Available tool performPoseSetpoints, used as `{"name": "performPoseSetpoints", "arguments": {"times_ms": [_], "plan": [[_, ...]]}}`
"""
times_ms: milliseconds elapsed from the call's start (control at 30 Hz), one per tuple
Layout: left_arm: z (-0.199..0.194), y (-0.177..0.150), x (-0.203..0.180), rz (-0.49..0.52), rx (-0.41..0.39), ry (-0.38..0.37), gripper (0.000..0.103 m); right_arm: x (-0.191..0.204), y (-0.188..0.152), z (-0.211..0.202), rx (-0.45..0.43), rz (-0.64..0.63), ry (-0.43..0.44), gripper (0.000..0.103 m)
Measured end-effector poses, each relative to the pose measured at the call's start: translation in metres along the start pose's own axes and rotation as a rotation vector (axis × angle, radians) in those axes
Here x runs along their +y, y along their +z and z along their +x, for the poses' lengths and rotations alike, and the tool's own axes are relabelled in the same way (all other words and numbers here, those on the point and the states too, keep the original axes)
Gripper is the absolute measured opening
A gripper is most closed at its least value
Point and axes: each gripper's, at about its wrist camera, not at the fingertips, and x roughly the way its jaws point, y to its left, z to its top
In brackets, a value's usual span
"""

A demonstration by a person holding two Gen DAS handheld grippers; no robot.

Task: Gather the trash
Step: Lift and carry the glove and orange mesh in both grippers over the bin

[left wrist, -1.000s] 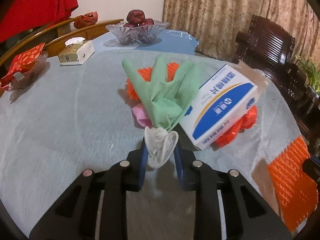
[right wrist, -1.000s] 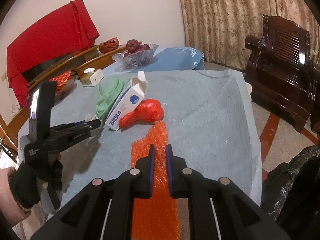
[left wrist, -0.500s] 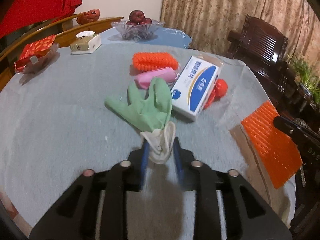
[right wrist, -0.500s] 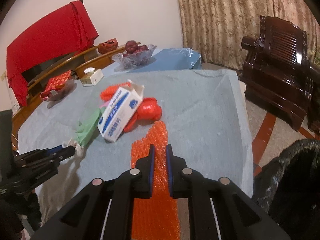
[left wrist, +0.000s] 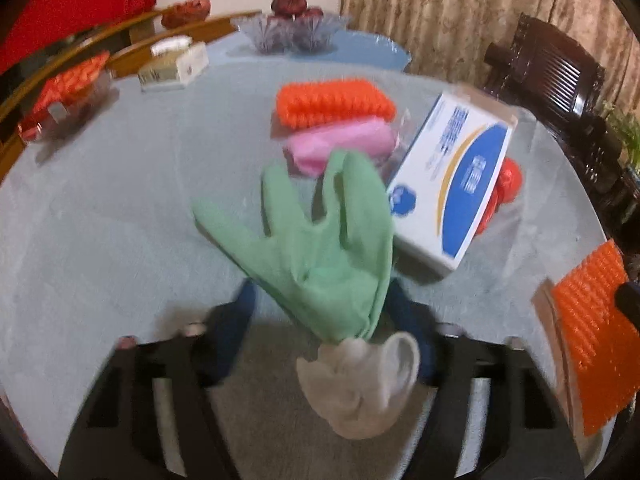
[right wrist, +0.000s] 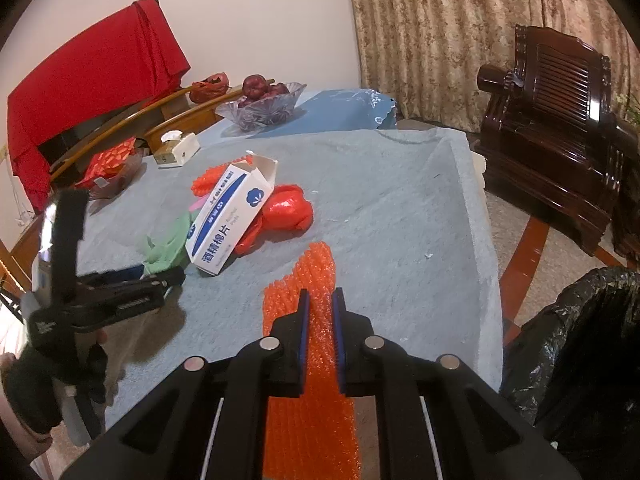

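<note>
Left wrist view: your left tongs [left wrist: 320,300] are spread wide, and the green glove [left wrist: 320,240] with its pale cuff lies loose between them, blurred. Past it on the grey surface [left wrist: 120,200] come a pink bag [left wrist: 340,144], an orange roll [left wrist: 332,102] and the white-and-blue box [left wrist: 452,184] leaning on a red bag [left wrist: 510,180]. On the right, your right tongs [right wrist: 320,308] are clenched on the orange bubble wrap [right wrist: 312,400], beside the black bin bag [right wrist: 580,340].
</note>
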Motion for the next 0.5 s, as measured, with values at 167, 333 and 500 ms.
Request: {"name": "performPoseSetpoints", "arguments": {"times_ms": [167, 333, 500], "plan": [[-0.01, -0.006, -0.001, -0.014, -0.038, 0.003, 0.03, -0.001, 0.001, -0.002, -0.007, 0.001, 0.002, 0.011], [-0.034, -0.011, -0.003, -0.012, -0.096, 0.016, 0.027, -0.002, 0.003, -0.011, -0.031, -0.007, 0.003, 0.011], [-0.071, -0.014, -0.01, 0.001, -0.169, 0.016, 0.027, -0.001, 0.008, -0.024, -0.059, -0.003, 0.009, 0.011]]}}
